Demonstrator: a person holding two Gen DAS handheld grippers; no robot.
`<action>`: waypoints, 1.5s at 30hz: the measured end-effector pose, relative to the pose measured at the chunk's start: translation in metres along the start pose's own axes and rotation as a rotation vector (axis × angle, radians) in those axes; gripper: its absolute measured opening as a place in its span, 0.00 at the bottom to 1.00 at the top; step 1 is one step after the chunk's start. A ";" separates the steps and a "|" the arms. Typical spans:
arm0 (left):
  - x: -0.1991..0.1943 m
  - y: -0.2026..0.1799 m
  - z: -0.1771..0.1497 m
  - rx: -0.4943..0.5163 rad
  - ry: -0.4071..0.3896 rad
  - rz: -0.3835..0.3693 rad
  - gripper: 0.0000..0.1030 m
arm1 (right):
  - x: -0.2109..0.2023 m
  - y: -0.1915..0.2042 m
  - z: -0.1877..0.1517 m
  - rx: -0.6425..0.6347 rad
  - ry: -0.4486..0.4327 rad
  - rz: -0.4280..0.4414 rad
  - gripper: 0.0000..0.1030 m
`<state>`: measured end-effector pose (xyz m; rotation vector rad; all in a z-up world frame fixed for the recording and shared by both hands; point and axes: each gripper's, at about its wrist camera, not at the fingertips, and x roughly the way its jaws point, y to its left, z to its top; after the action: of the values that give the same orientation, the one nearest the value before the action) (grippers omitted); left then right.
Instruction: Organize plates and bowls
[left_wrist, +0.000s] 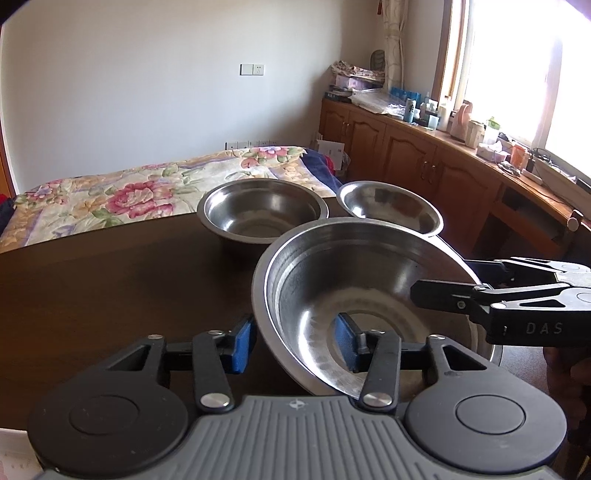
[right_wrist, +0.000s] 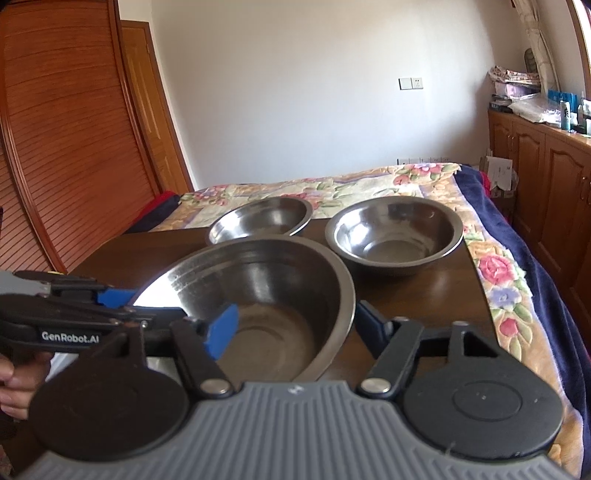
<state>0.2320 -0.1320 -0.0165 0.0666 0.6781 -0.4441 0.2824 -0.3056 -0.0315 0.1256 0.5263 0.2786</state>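
Left wrist view gives us the left tool with its blue pads set wide apart, one outside the near rim of the large steel bowl and one inside it against the inner wall. A gap shows between the outer pad and the metal, so we read the jaws as open around the rim rather than clamped on it. The bowl sits tilted, its far side higher. From the right, the right tool comes in edge-on, one black finger inside the bowl and one behind the rim; we cannot tell from this view whether those fingers press the metal.

Right wrist view shows the right tool astride the same large steel bowl: one blue pad lies inside, the other sits just outside the rim on the right, partly hidden behind it. The spread is wide, and we cannot tell whether both pads touch. The left tool enters from the left at the bowl's far rim, with a hand gripping its handle, cut off at the frame edge.

Beyond the large bowl, two smaller ones stand upright on the dark worktop: a medium bowl and a shallow bowl, the latter partly covered by the large bowl's raised rim. A bed with a floral cover lies behind the worktop.
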 end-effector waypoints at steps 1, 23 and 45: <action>0.000 0.000 0.000 -0.002 0.002 -0.002 0.45 | 0.000 0.000 0.000 0.002 0.002 0.002 0.63; -0.005 0.014 -0.008 -0.057 0.014 -0.021 0.26 | -0.004 -0.005 -0.008 0.112 0.029 0.047 0.24; -0.069 0.028 -0.028 -0.067 -0.067 -0.046 0.26 | -0.040 0.043 -0.017 0.070 -0.030 0.056 0.24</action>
<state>0.1796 -0.0754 0.0019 -0.0274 0.6295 -0.4651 0.2308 -0.2750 -0.0184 0.2125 0.5037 0.3123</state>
